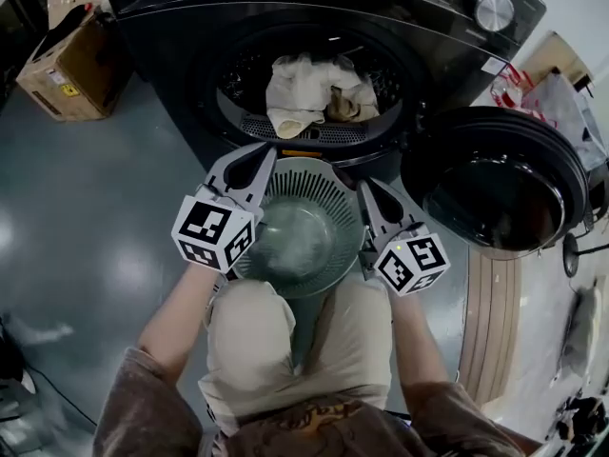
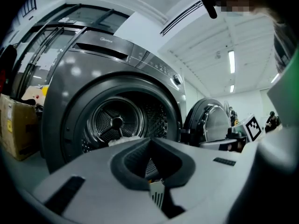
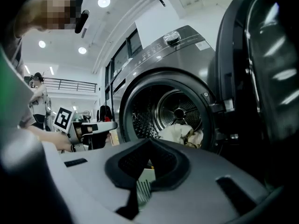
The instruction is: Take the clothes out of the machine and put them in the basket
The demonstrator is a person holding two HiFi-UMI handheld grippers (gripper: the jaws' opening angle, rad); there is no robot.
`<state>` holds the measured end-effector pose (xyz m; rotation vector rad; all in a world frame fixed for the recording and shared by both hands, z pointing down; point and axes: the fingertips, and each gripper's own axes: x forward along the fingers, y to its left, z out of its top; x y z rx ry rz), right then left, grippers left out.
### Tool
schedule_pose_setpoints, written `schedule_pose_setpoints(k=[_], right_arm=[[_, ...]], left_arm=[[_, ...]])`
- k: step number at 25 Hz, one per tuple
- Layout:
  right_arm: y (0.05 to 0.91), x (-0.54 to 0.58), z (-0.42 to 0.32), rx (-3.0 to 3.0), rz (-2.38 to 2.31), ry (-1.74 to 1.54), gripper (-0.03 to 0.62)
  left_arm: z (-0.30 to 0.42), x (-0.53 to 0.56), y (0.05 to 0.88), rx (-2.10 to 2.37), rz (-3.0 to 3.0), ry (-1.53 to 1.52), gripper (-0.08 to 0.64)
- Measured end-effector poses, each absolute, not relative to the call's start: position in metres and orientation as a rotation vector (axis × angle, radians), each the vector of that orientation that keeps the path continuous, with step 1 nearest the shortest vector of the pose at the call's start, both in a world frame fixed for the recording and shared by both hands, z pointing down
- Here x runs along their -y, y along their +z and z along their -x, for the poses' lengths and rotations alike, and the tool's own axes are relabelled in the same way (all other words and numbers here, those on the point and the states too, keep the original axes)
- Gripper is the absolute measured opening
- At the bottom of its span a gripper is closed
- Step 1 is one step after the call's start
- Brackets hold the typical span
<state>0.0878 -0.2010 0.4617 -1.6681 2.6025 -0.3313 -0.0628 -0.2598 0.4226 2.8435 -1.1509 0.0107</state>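
Cream and tan clothes point(image 1: 309, 93) lie in the open drum of the dark front-loading machine point(image 1: 190, 27). Just in front of the drum, a round grey-green slatted basket point(image 1: 314, 174) hangs over the person's knees. My left gripper point(image 1: 255, 155) is shut on its left rim and my right gripper point(image 1: 369, 190) is shut on its right rim. In the left gripper view the closed jaws point(image 2: 150, 141) pinch the slatted rim point(image 2: 157, 196), and a bit of cloth point(image 2: 124, 139) shows in the drum. The right gripper view shows the same grip point(image 3: 149, 143) on the rim point(image 3: 144, 188), with the clothes point(image 3: 180, 134) beyond.
The round machine door point(image 1: 500, 184) stands swung open to the right, close to my right gripper. A cardboard box point(image 1: 67, 65) sits on the floor at the left. Bags point(image 1: 552, 98) lie at the far right. The person's knees point(image 1: 252, 331) are right under the basket.
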Motion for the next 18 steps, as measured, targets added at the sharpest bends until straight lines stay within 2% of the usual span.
schedule_pose_setpoints(k=[13, 14, 18], right_arm=[[0.455, 0.184, -0.095, -2.619, 1.653, -0.3, -0.003], [0.455, 0.184, -0.096, -2.618, 1.651, -0.3, -0.003], [0.457, 0.185, -0.097, -2.614, 1.646, -0.304, -0.003]], left_arm=[[0.054, 0.249, 0.424, 1.203, -2.841, 0.023, 0.006], [0.052, 0.25, 0.427, 1.203, -2.842, 0.037, 0.023], [0.044, 0.258, 0.439, 1.177, -2.833, 0.084, 0.177]])
